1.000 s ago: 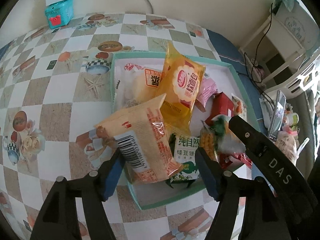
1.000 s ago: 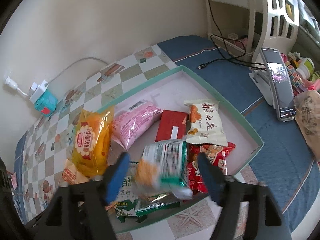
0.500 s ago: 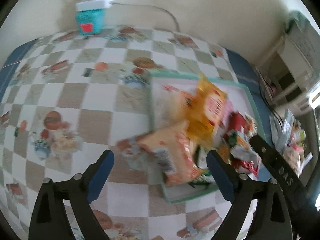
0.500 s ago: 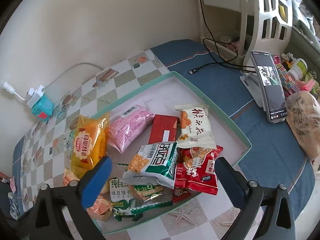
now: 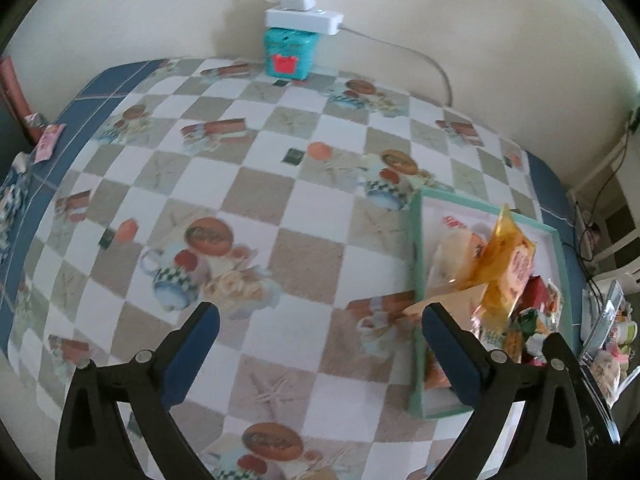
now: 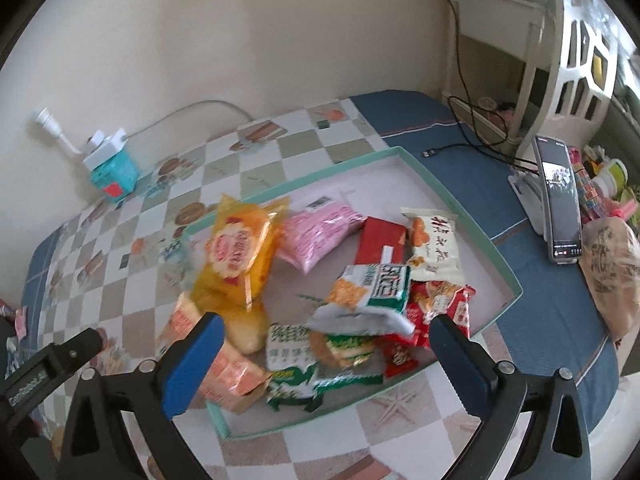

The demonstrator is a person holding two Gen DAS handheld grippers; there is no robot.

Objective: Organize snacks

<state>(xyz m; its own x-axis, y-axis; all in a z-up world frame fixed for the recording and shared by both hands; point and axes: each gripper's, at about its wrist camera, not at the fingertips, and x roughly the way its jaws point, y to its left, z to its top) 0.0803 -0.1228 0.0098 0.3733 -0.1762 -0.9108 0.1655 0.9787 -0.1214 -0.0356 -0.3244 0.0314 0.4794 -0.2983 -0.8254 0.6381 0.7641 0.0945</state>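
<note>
A shallow teal-rimmed tray [image 6: 460,208] holds a heap of snack packets: a yellow one [image 6: 236,252], a pink one [image 6: 320,236], a red box [image 6: 380,240], a white packet [image 6: 434,244], a red packet [image 6: 440,308] and a green-and-white packet [image 6: 372,292] on top. An orange packet [image 6: 224,368] hangs over the tray's left rim. My right gripper [image 6: 326,326] hovers open above the heap, holding nothing. My left gripper [image 5: 320,316] is over the checkered cloth, left of the tray [image 5: 416,280]. Its jaws are opening with nothing between them.
A teal box [image 5: 290,54] with a white power strip on it stands by the wall. Right of the tray are a phone on a stand [image 6: 558,208], a brown bag [image 6: 608,272], a loose cable [image 6: 434,152] and a white shelf [image 6: 576,40].
My left gripper let go of the orange packet and swung left off the tray. My right gripper released the green-and-white packet onto the heap, spread its jaws and drew back.
</note>
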